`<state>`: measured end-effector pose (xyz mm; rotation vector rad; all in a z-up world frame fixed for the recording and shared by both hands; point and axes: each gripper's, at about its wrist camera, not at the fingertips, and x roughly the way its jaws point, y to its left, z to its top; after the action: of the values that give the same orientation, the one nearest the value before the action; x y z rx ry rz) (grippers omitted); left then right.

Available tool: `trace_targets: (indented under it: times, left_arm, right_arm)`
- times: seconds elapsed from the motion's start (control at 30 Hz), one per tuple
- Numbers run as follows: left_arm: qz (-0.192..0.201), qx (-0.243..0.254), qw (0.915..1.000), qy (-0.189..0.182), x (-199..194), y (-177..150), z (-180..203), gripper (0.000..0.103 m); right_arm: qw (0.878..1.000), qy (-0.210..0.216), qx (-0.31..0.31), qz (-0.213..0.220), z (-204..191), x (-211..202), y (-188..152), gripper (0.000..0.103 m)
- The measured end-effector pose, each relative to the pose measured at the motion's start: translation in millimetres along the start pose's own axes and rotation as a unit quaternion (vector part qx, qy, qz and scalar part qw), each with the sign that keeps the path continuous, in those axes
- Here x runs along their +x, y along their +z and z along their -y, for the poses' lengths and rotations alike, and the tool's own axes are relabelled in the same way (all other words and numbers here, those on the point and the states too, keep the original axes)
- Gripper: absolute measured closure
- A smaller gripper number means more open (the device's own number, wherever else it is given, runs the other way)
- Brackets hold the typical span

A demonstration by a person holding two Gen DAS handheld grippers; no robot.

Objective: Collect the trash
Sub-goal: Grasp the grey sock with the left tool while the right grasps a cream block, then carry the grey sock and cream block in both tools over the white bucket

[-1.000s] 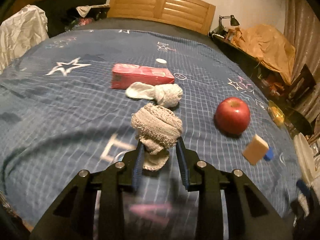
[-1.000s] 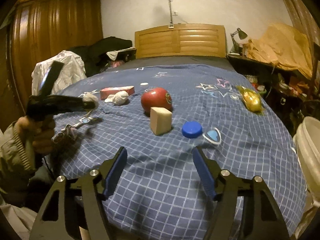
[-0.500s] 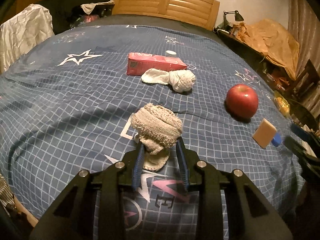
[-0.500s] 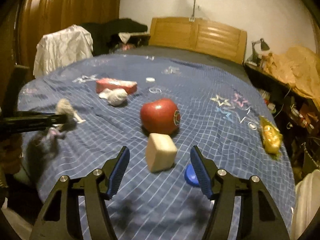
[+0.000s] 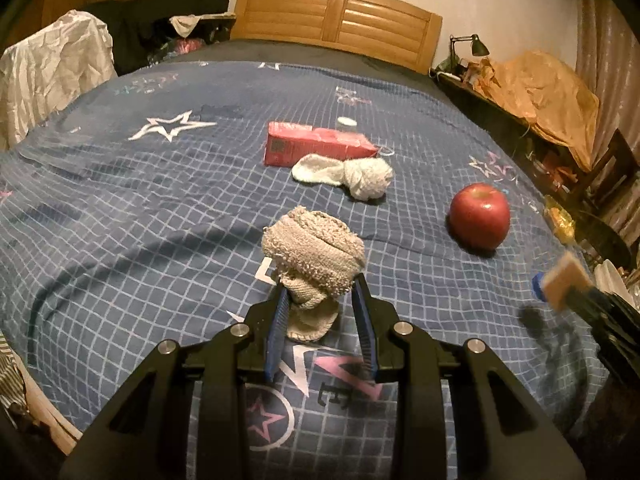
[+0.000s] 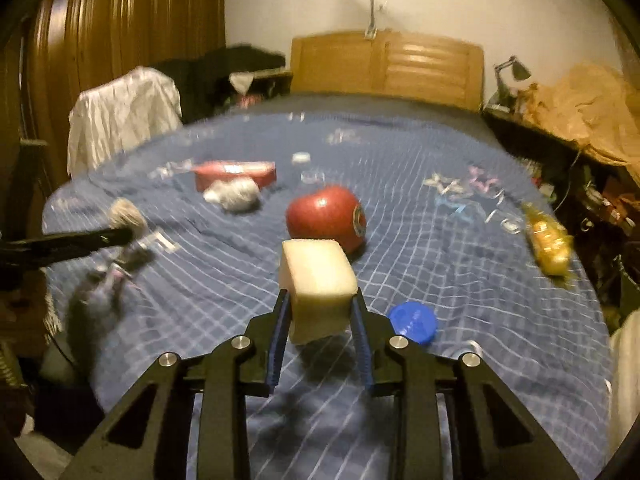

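Note:
My left gripper (image 5: 320,284) is shut on a beige rolled sock (image 5: 312,250) and holds it above the blue bedspread (image 5: 120,220). My right gripper (image 6: 320,300) is shut on a pale yellow sponge block (image 6: 318,278), lifted off the bed; it also shows at the right edge of the left wrist view (image 5: 566,278). A red apple (image 5: 480,216) (image 6: 326,216), a red carton (image 5: 316,146), a white sock bundle (image 5: 352,174) and a blue cap (image 6: 412,322) lie on the bed. A yellow wrapper (image 6: 548,238) lies at the bed's right edge.
A wooden headboard (image 5: 336,20) stands at the far end. A chair with white cloth (image 5: 48,72) is at the left. A cluttered side table with a lamp (image 5: 472,46) and orange bag (image 5: 540,92) runs along the right. A small white cap (image 5: 346,122) lies behind the carton.
My right gripper moved forward and closed on the sponge block, lifting it. My left gripper kept hold of the beige sock and drew back a little.

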<state>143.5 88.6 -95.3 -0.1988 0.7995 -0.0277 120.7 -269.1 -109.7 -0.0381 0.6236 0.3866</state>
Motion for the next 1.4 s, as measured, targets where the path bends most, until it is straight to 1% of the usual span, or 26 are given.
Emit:
trace_targets:
  times: [0.2,0.37,0.47,0.7,0.97,1.17,1.4]
  left_arm:
    - [0.013,0.017,0.9998,-0.006,-16.9,-1.8,16.5,0.073]
    - [0.023,0.035,0.9991,-0.009,-31.9,-4.5,36.1,0.073]
    - [0.031,0.051,0.9982,-0.003,-40.4,-7.4,47.1,0.073]
    - [0.03,0.066,0.9974,-0.004,-51.1,-17.3,57.9,0.073]
    - [0.021,0.083,0.9963,-0.008,-54.1,-29.5,70.8,0.073]
    - [0.026,0.096,0.995,-0.011,-60.0,-32.0,83.3,0.073]
    - [0.026,0.093,0.9953,-0.001,-61.1,-30.4,85.8,0.073]
  right_arm:
    - [1.0,0.014,0.016,0.015,-4.4,-46.1,-7.4,0.072]
    - [1.0,0.016,0.017,0.018,-8.2,-66.5,-16.9,0.072]
    - [0.999,0.018,0.016,0.025,-11.7,-73.9,-18.3,0.072]
    - [0.999,0.016,0.018,0.03,-11.9,-98.7,-34.1,0.072]
    - [0.999,0.01,0.029,0.026,-8.5,-111.3,-50.0,0.072]
    - [0.999,0.01,0.022,0.034,-13.0,-117.3,-48.9,0.072]
    - [0.999,0.005,0.019,0.046,-17.4,-126.5,-45.9,0.072]
